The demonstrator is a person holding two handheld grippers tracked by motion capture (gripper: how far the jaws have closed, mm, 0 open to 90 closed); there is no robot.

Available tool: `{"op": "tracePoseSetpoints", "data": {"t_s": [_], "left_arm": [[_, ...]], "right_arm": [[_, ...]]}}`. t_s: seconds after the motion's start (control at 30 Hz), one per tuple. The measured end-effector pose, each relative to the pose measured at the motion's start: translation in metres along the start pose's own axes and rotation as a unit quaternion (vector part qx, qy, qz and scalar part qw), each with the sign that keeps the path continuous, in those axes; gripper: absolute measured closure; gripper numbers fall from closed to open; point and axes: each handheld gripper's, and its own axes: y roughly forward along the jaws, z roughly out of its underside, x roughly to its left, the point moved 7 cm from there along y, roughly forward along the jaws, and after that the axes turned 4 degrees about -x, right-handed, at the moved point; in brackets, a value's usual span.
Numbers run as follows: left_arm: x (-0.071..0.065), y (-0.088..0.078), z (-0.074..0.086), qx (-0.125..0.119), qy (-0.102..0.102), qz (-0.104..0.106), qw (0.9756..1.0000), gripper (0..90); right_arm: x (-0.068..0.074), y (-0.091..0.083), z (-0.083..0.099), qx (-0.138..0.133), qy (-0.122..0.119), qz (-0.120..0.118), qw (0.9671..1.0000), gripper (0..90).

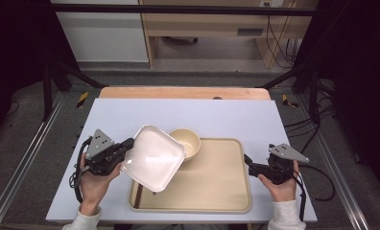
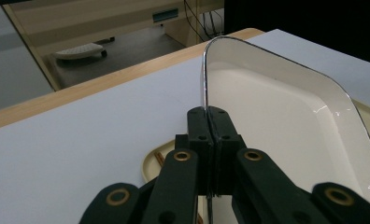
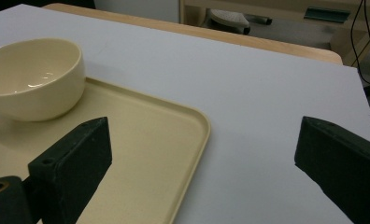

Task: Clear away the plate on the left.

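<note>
My left claw [image 2: 209,122] pinches the rim of a white square plate [image 1: 153,157], jaws pressed tight on the thin edge, and holds it tilted in the air above the near-left part of the beige tray [image 1: 226,191]. In the left gripper view the plate [image 2: 286,121] stands almost on edge, its hollow face turned away from the bare worktop [image 2: 80,135]. A cream bowl [image 1: 188,141] already sits at the tray's far-left corner, just beside the raised plate; in the right gripper view the bowl [image 3: 33,79] rests upright and empty on the tray [image 3: 155,140]. My right claw [image 3: 202,154] hangs spread with nothing between its jaws, off the tray's right edge over the worktop [image 3: 267,93], and shows from above as well [image 1: 249,163]. I judge the job about half done: the bowl is placed, the plate is lifted and over the tray but not yet set down. What looks left is to level it, lower it beside the bowl and let go.
</note>
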Motion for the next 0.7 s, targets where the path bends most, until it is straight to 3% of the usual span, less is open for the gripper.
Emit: {"op": "tracePoseSetpoints", "data": {"t_s": [0.7], "left_arm": [[-0.057, 0.032, -0.014, 0.006, 0.036, 0.052, 0.9980, 89.1]], "right_arm": [[-0.004, -0.003, -0.002, -0.007, 0.004, 0.004, 1.0000, 4.6]]}}
